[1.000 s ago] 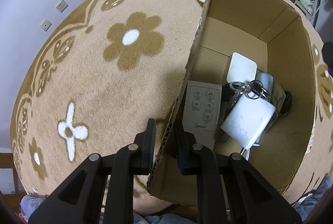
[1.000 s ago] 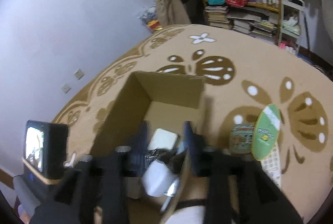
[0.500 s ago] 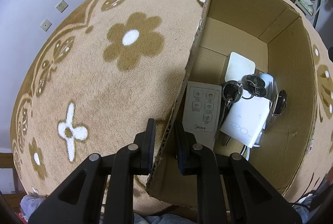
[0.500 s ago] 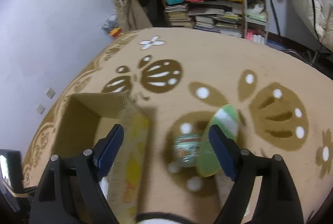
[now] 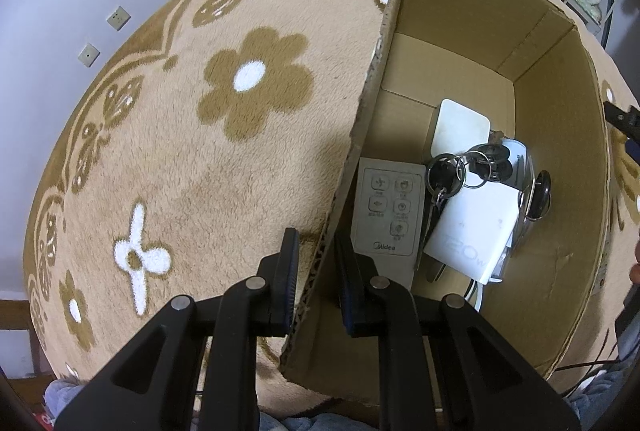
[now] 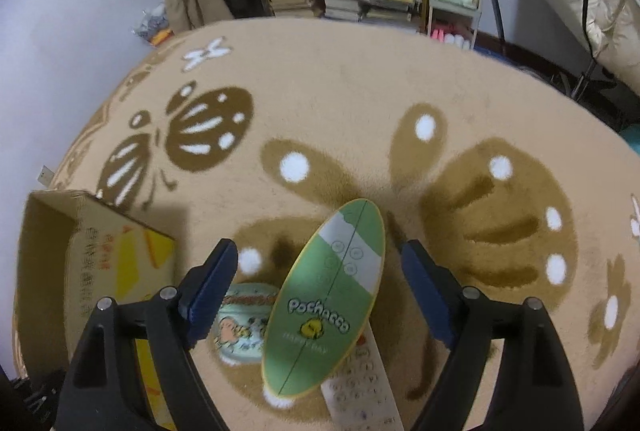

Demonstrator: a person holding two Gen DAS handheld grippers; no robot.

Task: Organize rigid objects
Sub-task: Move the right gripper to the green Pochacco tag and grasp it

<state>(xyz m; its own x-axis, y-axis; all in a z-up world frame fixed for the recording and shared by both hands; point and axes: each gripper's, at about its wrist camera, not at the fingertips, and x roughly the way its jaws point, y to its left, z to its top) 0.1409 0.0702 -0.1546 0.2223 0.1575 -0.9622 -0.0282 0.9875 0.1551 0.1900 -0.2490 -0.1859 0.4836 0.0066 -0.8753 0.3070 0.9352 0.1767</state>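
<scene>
Cardboard box point(image 5: 460, 31): my left gripper point(image 5: 316, 263) pinches its wall; right gripper point(image 6: 320, 279), jaws wide, hovers beside it over the green oval case point(image 6: 324, 299).

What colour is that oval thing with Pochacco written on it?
The oval Pochacco case is green with a white band, seen best in the right wrist view.

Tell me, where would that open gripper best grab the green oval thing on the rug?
Probably across its narrow width near the middle, coming from above. The green oval case lies lengthwise between the open right gripper, partly propped on a white remote, so its long edges face the fingers.
</scene>
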